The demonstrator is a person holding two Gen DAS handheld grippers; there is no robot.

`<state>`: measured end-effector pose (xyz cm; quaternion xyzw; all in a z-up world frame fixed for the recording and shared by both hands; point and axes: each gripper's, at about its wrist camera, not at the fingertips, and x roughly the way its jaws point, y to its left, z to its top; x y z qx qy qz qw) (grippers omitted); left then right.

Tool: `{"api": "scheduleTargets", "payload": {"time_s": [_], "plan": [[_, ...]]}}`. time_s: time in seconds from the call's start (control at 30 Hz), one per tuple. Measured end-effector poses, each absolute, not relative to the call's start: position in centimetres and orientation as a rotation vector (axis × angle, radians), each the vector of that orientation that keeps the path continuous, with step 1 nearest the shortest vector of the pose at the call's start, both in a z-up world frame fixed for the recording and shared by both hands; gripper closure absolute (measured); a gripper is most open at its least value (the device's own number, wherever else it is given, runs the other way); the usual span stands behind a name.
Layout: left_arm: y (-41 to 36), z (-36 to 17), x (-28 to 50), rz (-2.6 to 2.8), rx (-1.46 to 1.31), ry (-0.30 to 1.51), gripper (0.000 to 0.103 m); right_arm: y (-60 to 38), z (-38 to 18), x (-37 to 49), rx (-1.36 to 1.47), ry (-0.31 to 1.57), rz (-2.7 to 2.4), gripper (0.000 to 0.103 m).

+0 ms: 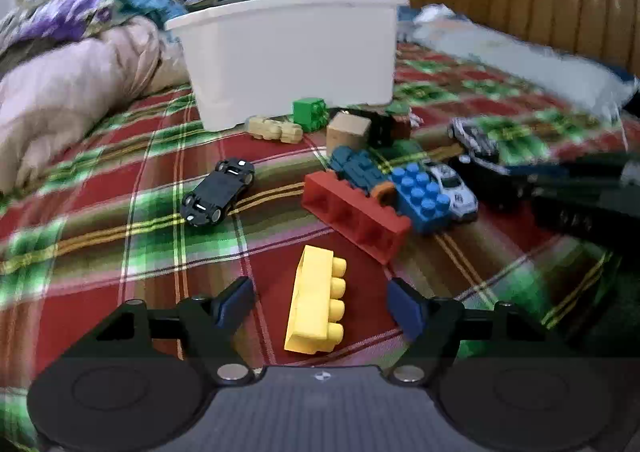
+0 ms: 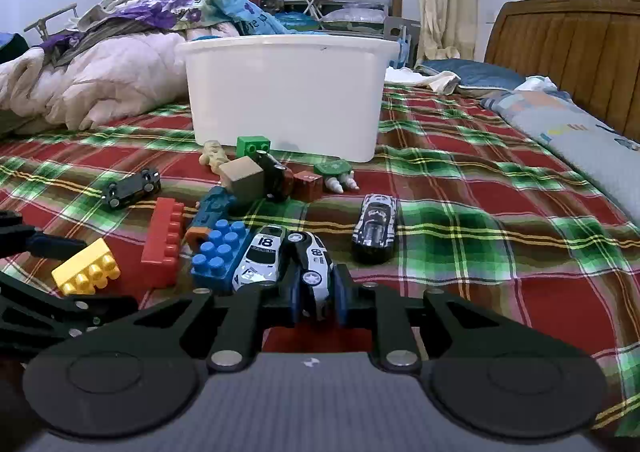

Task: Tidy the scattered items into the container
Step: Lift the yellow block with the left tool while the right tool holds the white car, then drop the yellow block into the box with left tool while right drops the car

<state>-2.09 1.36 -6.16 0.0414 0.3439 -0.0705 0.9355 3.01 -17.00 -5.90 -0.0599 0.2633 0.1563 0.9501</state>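
Toys are lying scattered on the plaid bed before the white container; the left gripper is gaping around a yellow brick, untouched, while right fingers are clamping a police car.

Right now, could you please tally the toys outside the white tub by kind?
Studded bricks: 4 (green brick, red brick, blue brick, yellow brick)
Toy cars: 5 (upturned black car, second black car, number 18 car, silver car, black-and-white car in right tool)
Plain cubes: 2 (wooden cube, brown cube)
Other toys: 3 (teal toy, beige toy, green toy)
Total: 14
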Motion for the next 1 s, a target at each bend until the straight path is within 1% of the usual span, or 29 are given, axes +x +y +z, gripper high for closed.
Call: {"api": "scheduleTargets", "payload": {"time_s": [0.03, 0.1, 0.13, 0.2, 0.23, 0.3, 0.5, 0.63, 0.77, 0.93, 1.0], "plan": [[1.5, -6.2, -2.1, -0.153, 0.064, 0.709, 0.036, -16.9, -6.0, 3.2, -0.124, 0.542, 0.32, 0.075], [1.8, -6.2, -2.2, -0.164, 0.044, 0.706, 0.051, -16.9, -6.2, 3.4, -0.126, 0.551, 0.324, 0.073], [1.8, -6.2, -2.4, -0.167, 0.045, 0.696, 0.078, -16.9, -6.3, 3.6, -0.129, 0.557, 0.324, 0.073], [1.8, -6.1, -2.4, -0.17, 0.048, 0.695, 0.078, -16.9, -6.6, 3.9, -0.125, 0.566, 0.324, 0.073], [1.8, -6.1, -2.3, -0.175, 0.053, 0.696, 0.078, -16.9, -6.6, 4.1, -0.118, 0.574, 0.321, 0.077], [2.0, -6.0, -2.1, -0.18, 0.047, 0.7, 0.078, -17.1, -6.4, 4.2, -0.098, 0.574, 0.332, 0.082], [3.3, -3.9, -1.1, -0.188, 0.028, 0.688, 0.078, -16.6, -4.4, 3.2, -0.179, 0.501, 0.347, 0.083], [3.8, -1.1, 0.6, -0.196, 0.051, 0.648, 0.078, -16.6, -2.0, 3.6, -0.168, 0.447, 0.363, 0.083], [3.7, 2.8, 3.5, -0.188, 0.077, 0.575, 0.078, -16.1, 0.9, 5.4, -0.172, 0.385, 0.374, 0.082], [3.0, 8.4, 8.9, -0.172, 0.093, 0.474, 0.078, -15.3, 5.0, 9.8, -0.156, 0.303, 0.38, 0.082], [2.5, 9.8, 11.6, -0.158, 0.12, 0.447, 0.078, -14.9, 6.1, 12.0, -0.165, 0.278, 0.372, 0.082]]}}
